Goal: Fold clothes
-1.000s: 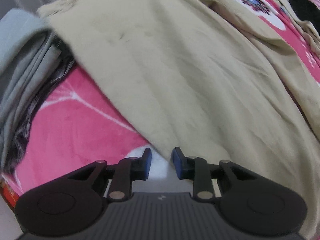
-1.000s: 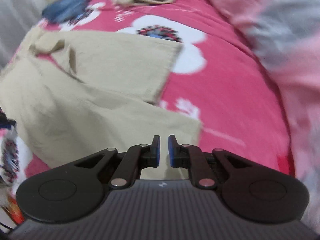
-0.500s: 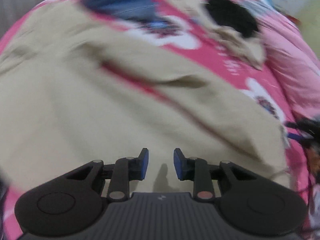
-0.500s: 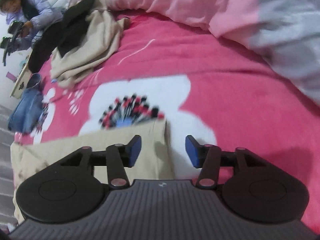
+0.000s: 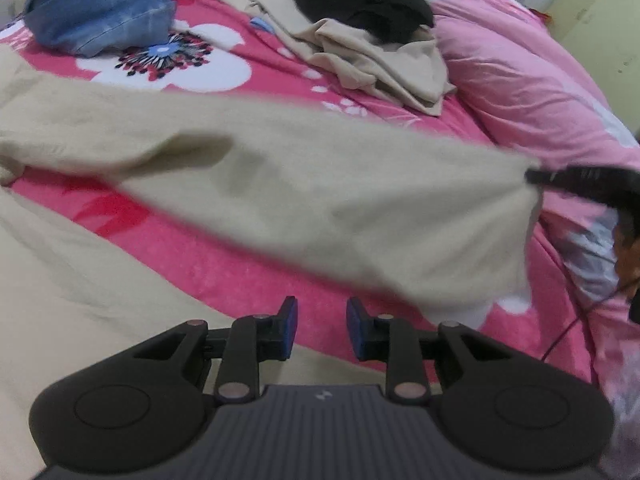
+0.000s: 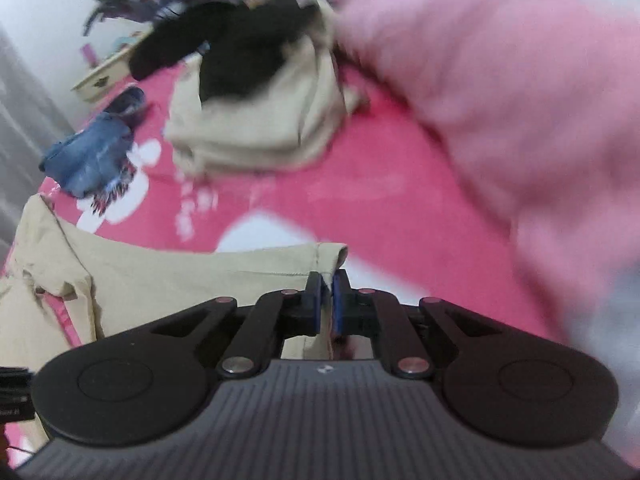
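Trousers [image 5: 304, 200], beige, lie spread on the pink bed [image 5: 248, 264]; one leg's hem, flat half a second ago, is now lifted, pinched in the right tongs [image 6: 326, 296], probably starting a fold. Left tongs [image 5: 322, 330] hover spread, empty.

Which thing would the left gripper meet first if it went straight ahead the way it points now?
Probably the beige sleeve, lifted across its path by the right gripper. The left gripper is open, with pink bedding beneath; depth is unclear, so it might pass under the sleeve.
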The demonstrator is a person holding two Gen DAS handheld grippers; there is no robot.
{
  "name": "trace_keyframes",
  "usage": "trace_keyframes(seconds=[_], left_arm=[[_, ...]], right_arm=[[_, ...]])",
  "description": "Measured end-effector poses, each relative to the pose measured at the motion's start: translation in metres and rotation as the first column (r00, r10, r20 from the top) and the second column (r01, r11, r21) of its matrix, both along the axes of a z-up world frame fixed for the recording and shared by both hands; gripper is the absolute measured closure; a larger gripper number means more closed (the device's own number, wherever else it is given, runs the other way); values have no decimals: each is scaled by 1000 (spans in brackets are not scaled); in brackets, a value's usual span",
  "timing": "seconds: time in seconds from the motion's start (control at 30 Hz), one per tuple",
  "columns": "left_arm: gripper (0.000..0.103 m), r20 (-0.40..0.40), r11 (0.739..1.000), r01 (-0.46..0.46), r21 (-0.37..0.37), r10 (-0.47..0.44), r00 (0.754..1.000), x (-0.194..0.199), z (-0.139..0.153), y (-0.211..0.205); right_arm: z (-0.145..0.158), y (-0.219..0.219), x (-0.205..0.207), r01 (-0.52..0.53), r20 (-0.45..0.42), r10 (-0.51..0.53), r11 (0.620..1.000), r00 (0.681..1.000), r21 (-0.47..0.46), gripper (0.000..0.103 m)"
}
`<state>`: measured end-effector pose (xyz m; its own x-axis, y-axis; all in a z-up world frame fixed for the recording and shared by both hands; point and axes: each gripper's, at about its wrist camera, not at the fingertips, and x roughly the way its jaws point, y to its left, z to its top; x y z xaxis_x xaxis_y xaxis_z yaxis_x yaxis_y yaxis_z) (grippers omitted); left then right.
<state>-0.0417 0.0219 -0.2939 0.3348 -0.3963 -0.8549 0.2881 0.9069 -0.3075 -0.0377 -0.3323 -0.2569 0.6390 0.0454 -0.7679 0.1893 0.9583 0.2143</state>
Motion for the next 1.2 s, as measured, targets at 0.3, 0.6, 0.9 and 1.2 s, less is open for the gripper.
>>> trace_keyframes(seconds=[0.3, 0.6, 0.9, 1.2], left_arm=[[77, -20, 995, -30, 95, 33, 999, 2, -14, -20], [74, -7, 990, -69, 120, 70, 997, 11, -9, -20], [74, -51, 944, -327, 36, 329, 943, 32, -18, -7], [103, 2, 876, -473, 96, 475, 880, 40, -22, -23]], right_arm=[[-71, -53, 49, -8, -131, 4, 1000, 991, -30, 97], [-57, -92, 37, 52, -103, -64, 992, 993, -116, 103], [-64, -70, -11, 63, -279, 13, 964, 960, 260, 54], [-53, -39, -17, -46, -285, 70, 995, 956, 91, 102]])
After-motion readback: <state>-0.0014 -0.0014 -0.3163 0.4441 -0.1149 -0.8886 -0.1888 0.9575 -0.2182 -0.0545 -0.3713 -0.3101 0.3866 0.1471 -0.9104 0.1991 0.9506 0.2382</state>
